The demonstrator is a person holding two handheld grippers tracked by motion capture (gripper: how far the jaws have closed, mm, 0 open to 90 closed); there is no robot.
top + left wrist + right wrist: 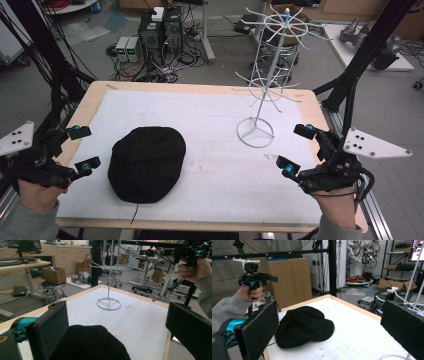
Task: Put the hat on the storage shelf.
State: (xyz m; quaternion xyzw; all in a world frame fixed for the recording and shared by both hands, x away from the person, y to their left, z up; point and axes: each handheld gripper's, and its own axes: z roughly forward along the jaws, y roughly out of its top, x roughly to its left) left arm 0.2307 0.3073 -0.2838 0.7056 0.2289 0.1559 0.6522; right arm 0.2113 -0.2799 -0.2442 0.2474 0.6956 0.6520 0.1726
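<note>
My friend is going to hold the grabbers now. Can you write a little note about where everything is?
Left gripper: open, holding nothing, beside the left of the black cap.
Right gripper: open, holding nothing, near the table's right edge.
The cap lies flat on the white mat, untouched.
The white wire rack stands upright at the back right, nothing hanging on it.
Done: nothing yet. Left: probably pick up the cap and hang it.

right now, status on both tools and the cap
Left tool open, empty, beside the cap. Right tool open, empty, near wire rack. Cap flat on table, nothing blocking.
</note>
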